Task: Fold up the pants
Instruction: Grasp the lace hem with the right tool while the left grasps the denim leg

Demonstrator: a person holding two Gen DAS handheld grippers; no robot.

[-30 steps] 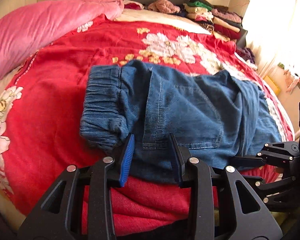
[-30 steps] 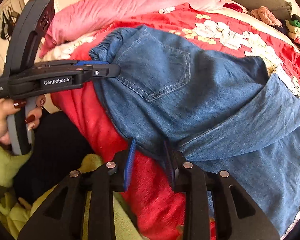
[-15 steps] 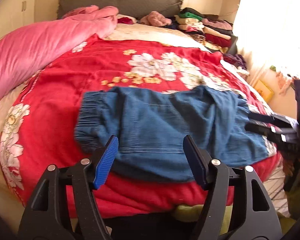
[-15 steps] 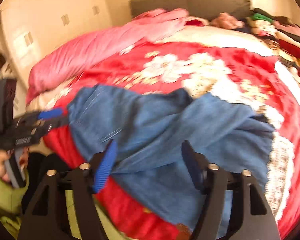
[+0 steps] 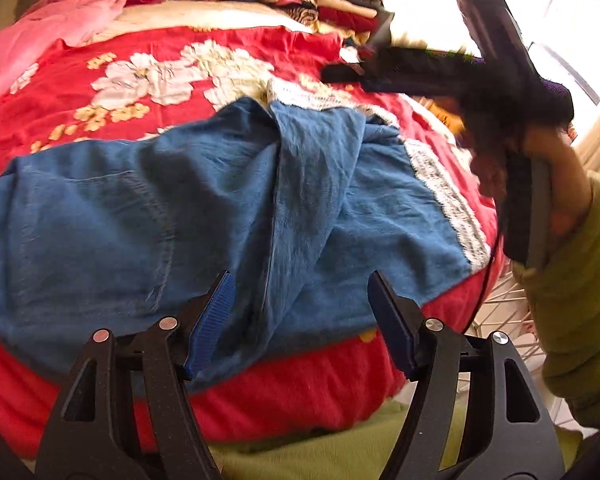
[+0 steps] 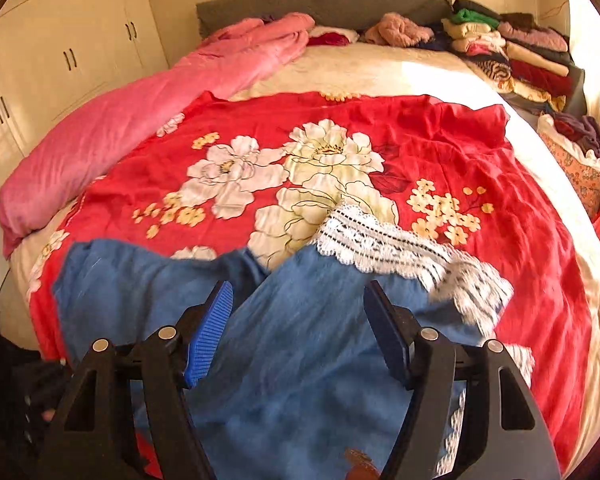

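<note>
- Left gripper (image 5: 300, 320) and right gripper (image 6: 298, 324): both gape wide, holding nothing.
- Pants (image 5: 160, 216) lie rumpled on the bedspread (image 6: 440, 140) beyond both.
- Flatten the crossed legs, then grab the 2 lace hems (image 6: 388, 244).

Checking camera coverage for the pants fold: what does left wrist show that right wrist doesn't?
Left wrist only: the right gripper seen from outside, blurred, the hand holding it, a green sleeve, and the pants' pocket stitching.

Right wrist only: white wardrobe doors, the grey headboard, a floral bag.

Both: denim pants with lace hem on the red floral blanket, pink duvet, stacked clothes.
</note>
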